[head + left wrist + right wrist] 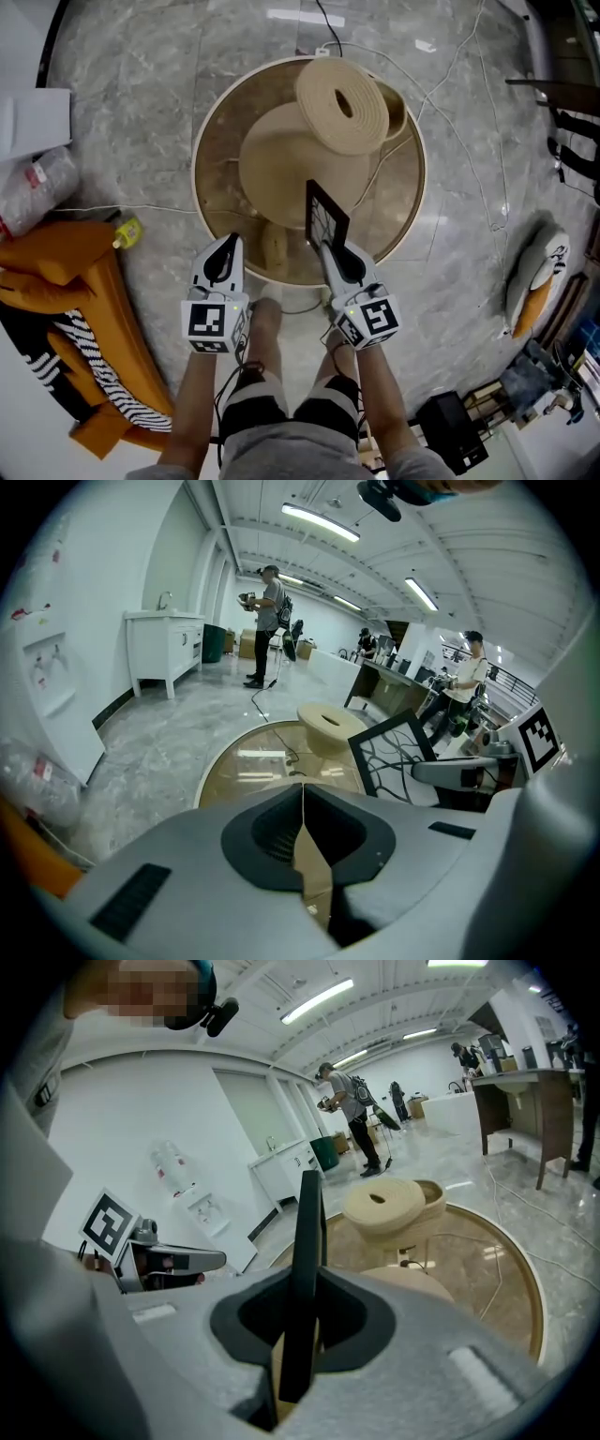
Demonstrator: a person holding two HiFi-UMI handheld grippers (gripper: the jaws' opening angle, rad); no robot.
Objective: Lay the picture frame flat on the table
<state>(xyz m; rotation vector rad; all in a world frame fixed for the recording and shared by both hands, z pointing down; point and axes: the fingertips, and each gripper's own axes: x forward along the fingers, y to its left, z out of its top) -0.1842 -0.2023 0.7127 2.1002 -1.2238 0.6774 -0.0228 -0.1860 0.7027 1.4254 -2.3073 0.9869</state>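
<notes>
A black picture frame (326, 217) with a white branch-pattern print stands upright on edge over the near part of the round glass table (199, 202). My right gripper (330, 249) is shut on the frame's lower edge. In the right gripper view the frame (307, 1232) shows edge-on between the jaws of my right gripper (302, 1288). My left gripper (228, 244) hovers over the table's near rim, left of the frame, shut and holding nothing. In the left gripper view my left gripper (303, 794) shows its jaws pressed together, with the frame (394, 757) to the right.
A beige ring-shaped piece (342, 103) and a beige dome (281, 159) fill the table's middle and far side. A thin cable (384, 159) runs across the glass. An orange cushion with striped cloth (66, 309) lies on the floor at left. People stand far off.
</notes>
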